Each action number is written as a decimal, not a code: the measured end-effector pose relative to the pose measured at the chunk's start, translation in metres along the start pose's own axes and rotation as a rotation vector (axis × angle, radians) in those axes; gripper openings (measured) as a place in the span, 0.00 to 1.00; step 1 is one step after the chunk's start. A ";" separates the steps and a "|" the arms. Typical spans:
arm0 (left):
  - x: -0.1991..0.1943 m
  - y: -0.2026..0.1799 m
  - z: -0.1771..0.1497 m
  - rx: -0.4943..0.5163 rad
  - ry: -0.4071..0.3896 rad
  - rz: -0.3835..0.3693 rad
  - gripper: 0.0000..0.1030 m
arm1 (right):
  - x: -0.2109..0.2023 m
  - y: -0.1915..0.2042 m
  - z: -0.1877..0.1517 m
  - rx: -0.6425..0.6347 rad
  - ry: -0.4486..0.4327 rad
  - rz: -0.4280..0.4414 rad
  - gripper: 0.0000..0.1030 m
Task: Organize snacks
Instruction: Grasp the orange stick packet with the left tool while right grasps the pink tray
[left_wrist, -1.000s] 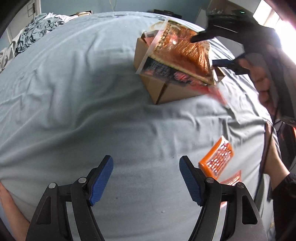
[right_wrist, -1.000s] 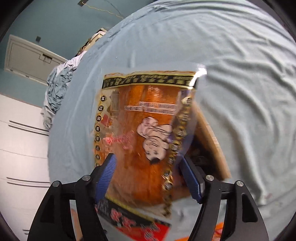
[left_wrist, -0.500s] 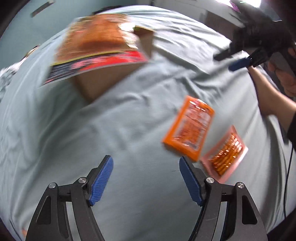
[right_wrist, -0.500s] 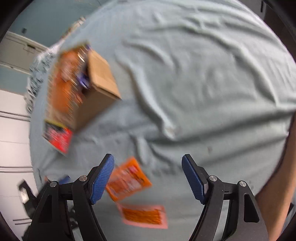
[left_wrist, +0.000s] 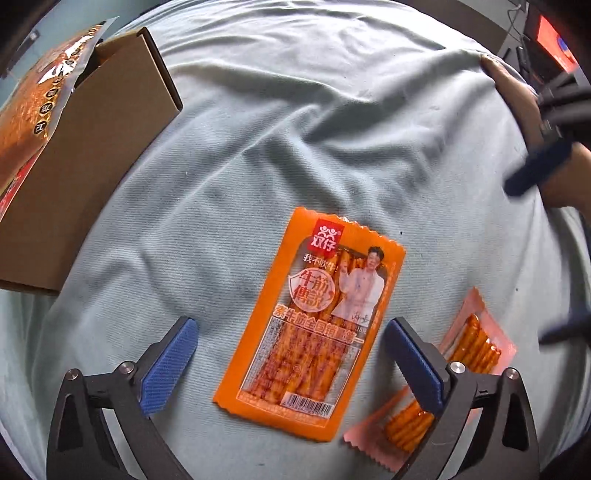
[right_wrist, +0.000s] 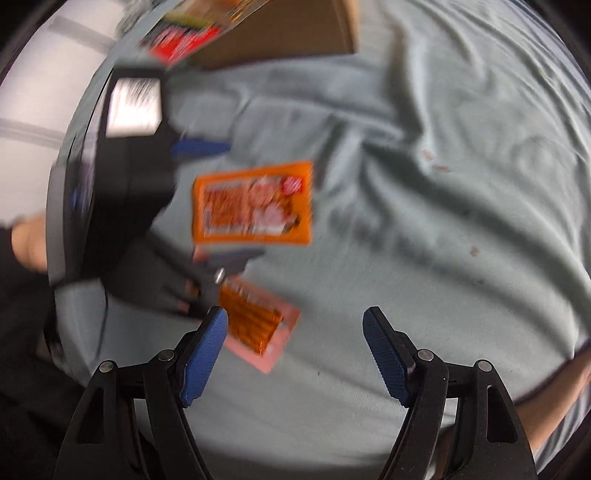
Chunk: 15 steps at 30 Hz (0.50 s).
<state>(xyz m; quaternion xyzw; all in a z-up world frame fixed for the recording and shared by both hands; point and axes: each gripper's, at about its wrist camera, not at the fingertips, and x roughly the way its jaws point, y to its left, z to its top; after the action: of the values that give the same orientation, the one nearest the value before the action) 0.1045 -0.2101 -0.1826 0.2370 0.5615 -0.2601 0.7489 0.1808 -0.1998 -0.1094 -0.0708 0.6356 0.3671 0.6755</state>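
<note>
Left hand-held gripper (left_wrist: 288, 363) jaws opening wide w/ orange snack pack (left_wrist: 314, 325) between, untouched; right hand-held gripper (right_wrist: 295, 354) wide, empty, near pink pack (right_wrist: 258, 332); box (left_wrist: 85, 162) beyond.

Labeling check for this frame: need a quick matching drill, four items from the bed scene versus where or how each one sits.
Items:
1. orange snack packet
2. pink snack packet
3. big snack bag
4. left tongs

Places/states:
A. sticking out of the top of the cardboard box
B. flat on the sheet, lying in the gap between the blue pads
C. opening, nothing gripped
D. partly hidden behind one blue pad, beside the other flat packet

Pairs: 1-B, 2-D, 3-A, 4-C
</note>
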 end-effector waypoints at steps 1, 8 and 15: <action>-0.003 0.000 -0.001 0.006 -0.009 -0.013 0.85 | 0.003 0.004 -0.002 -0.027 0.011 0.002 0.73; -0.031 0.029 -0.019 -0.049 -0.015 -0.113 0.32 | 0.029 0.053 -0.004 -0.332 0.022 -0.154 0.73; -0.089 0.072 -0.040 -0.192 -0.135 -0.179 0.32 | 0.077 0.084 0.007 -0.481 0.113 -0.244 0.73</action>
<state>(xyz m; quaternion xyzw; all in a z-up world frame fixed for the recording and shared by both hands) 0.1019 -0.1188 -0.1023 0.0952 0.5511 -0.2866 0.7779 0.1308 -0.1041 -0.1465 -0.3255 0.5535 0.4191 0.6419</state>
